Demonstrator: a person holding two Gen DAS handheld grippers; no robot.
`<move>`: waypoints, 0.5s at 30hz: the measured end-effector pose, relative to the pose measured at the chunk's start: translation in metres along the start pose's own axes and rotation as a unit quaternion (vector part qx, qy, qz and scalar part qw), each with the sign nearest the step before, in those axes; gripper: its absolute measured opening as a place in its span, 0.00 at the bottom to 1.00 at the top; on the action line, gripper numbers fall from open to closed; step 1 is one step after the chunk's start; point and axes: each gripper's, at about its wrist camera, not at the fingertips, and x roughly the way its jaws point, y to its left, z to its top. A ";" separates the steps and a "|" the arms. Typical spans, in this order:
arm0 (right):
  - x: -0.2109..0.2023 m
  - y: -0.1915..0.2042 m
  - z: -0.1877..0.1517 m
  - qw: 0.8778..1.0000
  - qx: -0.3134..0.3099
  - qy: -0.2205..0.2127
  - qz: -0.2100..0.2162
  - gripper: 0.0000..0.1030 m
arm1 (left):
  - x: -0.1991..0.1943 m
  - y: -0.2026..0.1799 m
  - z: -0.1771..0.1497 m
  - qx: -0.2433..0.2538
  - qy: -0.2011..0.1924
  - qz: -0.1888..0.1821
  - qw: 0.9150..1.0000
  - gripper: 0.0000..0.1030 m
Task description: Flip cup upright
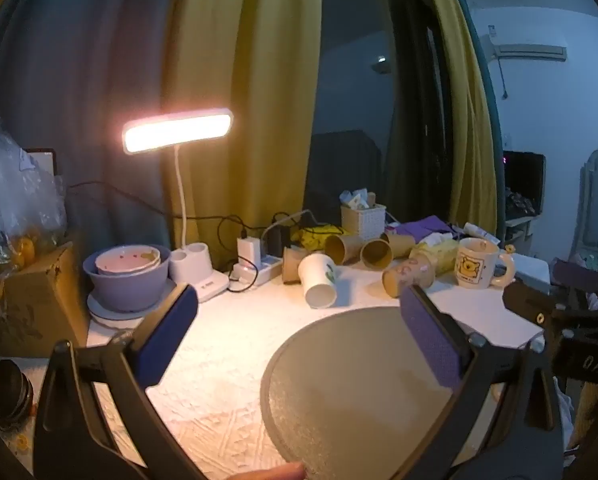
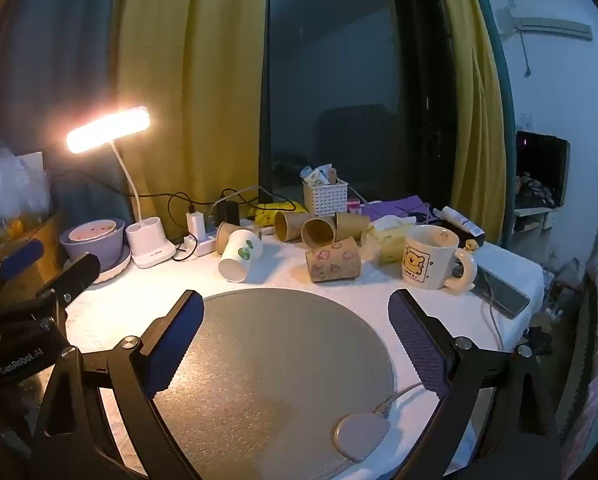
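Left claw [image 1: 299, 332] hangs spread wide over the white tabletop [image 1: 227, 344], nothing between its blue pads, above a grey round mat [image 1: 339, 392]. Beyond it a white paper cup [image 1: 317, 278] lies on its side, mouth toward the camera, among brown paper cups [image 1: 375, 254] also tipped over; a bear mug [image 1: 477, 262] stands upright to the right.

From the right wrist, the right claw [image 2: 297, 340] is likewise spread and empty over the mat [image 2: 275, 360]. The white cup [image 2: 241, 254] lies just past the mat's far edge, beside a patterned brown cup [image 2: 333, 260].
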 end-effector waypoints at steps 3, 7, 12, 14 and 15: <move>0.000 0.000 -0.001 1.000 -0.001 0.000 -0.002 0.93 | 0.004 -0.005 -0.001 0.011 0.019 0.003 1.000 0.99; 0.003 0.002 -0.002 1.000 0.002 0.004 -0.001 0.93 | 0.008 -0.003 -0.006 -0.001 0.025 0.003 1.000 0.99; 0.001 0.003 -0.005 1.000 0.004 0.007 0.003 0.93 | 0.012 0.002 -0.007 -0.005 0.036 -0.007 0.999 0.99; 0.002 0.001 -0.004 1.000 0.005 0.009 0.003 0.93 | 0.012 0.001 -0.007 -0.002 0.036 -0.010 0.999 0.99; 0.003 0.001 -0.004 1.000 0.005 0.010 0.003 0.93 | 0.013 0.000 -0.008 0.000 0.036 -0.011 0.999 0.99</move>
